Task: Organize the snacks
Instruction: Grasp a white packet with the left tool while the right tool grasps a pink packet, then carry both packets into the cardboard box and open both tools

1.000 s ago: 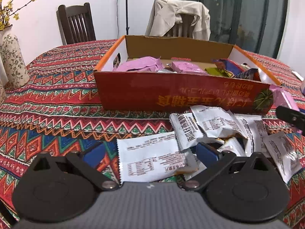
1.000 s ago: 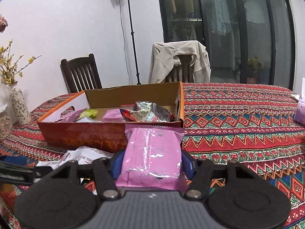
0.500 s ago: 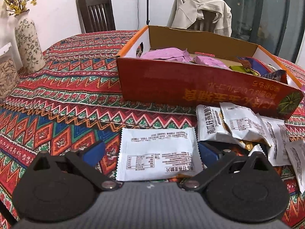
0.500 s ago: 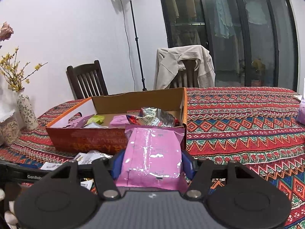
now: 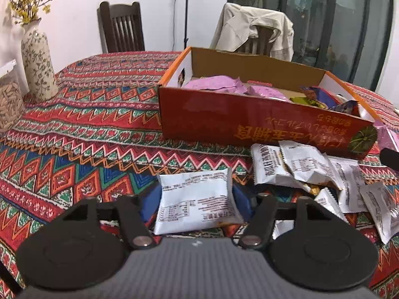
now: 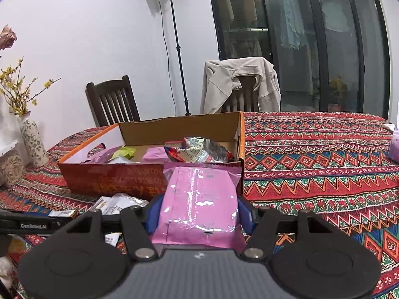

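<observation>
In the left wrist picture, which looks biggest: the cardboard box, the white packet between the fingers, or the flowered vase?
1. cardboard box, clearly largest.
2. white packet and flowered vase look about alike; the packet sits much nearer the camera, so I won't rank them.

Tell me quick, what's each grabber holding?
Left gripper: jaws just closed onto a white snack packet.
Right gripper: shut on a pink snack bag.

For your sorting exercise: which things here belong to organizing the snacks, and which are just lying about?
Job: cardboard box; white packet in left tongs; pink packet in right tongs; loose white packets.

Lying about: vase; jacket; lamp stand.
</observation>
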A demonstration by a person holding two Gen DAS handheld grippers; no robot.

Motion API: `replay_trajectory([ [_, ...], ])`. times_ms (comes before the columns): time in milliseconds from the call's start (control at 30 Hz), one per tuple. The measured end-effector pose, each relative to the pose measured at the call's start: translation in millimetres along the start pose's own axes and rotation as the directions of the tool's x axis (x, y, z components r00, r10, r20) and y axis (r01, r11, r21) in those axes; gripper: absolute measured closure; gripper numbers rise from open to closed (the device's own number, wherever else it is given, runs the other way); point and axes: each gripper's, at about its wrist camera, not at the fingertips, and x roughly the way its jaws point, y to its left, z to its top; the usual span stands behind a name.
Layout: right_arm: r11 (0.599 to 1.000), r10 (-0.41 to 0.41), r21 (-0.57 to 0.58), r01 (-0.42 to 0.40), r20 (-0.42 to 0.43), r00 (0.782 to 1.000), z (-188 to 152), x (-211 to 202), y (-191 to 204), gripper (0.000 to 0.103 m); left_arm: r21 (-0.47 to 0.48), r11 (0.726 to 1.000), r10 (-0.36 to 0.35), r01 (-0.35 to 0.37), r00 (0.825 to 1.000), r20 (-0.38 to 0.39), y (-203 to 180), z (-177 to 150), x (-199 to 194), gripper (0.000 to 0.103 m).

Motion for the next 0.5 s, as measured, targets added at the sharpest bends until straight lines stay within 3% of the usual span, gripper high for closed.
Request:
replay_trajectory([
  [500,1.000,0.018,-0.013,-0.018,0.027,0.999,-1.9,-3.5,2.1,0.042,0.027,0.999,-0.049,0.047,0.994,0.099,-0.1,1.6,-27.5,0.043],
])
